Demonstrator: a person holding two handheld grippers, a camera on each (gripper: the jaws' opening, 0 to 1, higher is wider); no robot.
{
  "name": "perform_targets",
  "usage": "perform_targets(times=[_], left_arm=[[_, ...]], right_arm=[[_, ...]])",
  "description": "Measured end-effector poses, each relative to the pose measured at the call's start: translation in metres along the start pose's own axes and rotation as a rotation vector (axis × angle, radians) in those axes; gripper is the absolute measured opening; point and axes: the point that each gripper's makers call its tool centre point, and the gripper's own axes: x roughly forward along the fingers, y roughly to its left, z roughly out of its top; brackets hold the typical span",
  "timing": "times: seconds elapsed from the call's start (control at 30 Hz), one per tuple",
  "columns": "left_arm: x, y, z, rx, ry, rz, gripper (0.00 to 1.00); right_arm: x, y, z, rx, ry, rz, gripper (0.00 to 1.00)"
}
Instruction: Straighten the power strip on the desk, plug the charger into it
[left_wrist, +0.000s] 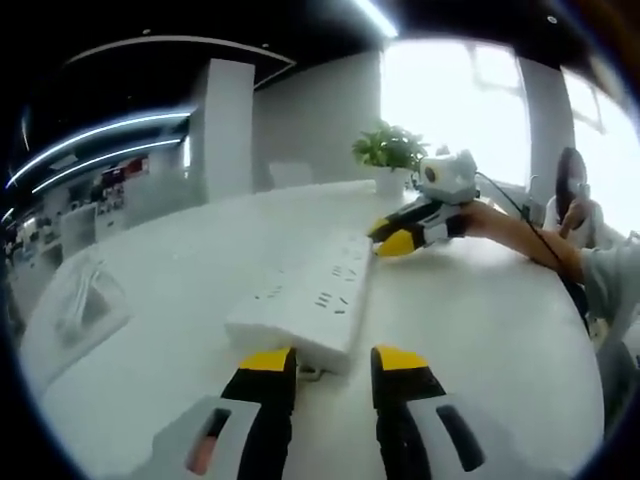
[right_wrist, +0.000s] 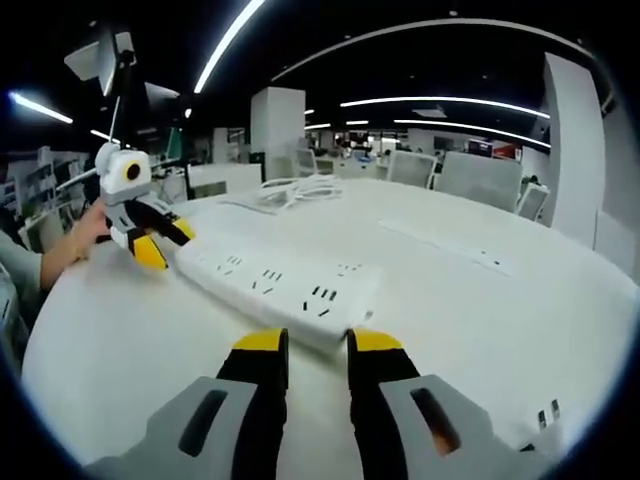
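**On the white counter: both grippers at the strip's ends, squaring it up**

Left gripper view: power strip (left_wrist: 305, 300) lies flat on the counter (left_wrist: 480, 330), long axis running away from the camera at a slant. Left gripper (left_wrist: 332, 362) sits at the near end w/ fingers (left_wrist: 268, 362) spread, a gap between them, nothing held; tips are just short of the strip's end, touching or not can't be told. At the far end the right gripper (left_wrist: 392, 238) comes in from the right, yellow tips close to the strip's far corner. A coiled white cable (left_wrist: 85, 300), maybe the charger's, lies well apart at far left. Potted plant (left_wrist: 388, 150) stands at the back.

Right gripper view: same strip (right_wrist: 275, 285) seen from the other end. Right gripper (right_wrist: 315, 343) fingers stand slightly apart, not clamped on anything, just beside the strip's near end. Left gripper (right_wrist: 158, 243) is at the far end, near its corner. White cable bundle (right_wrist: 300, 188) lies beyond the strip.

Judgement: step in hand is straightening. Best done w/ light, opposed nudges at the two ends, fingertips low against the side walls so the strip pivots flat and doesn't tip. Charger fetch comes after.
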Motion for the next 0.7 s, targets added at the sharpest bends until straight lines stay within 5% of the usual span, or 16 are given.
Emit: perform_targets(times=[0.7], left_arm=[[-0.0052, -0.0066, -0.0029, 0.025, 0.029, -0.029, 0.3]], right_arm=[[-0.0042, 0.0048, -0.0014, -0.042, 0.037, 0.03, 0.21]])
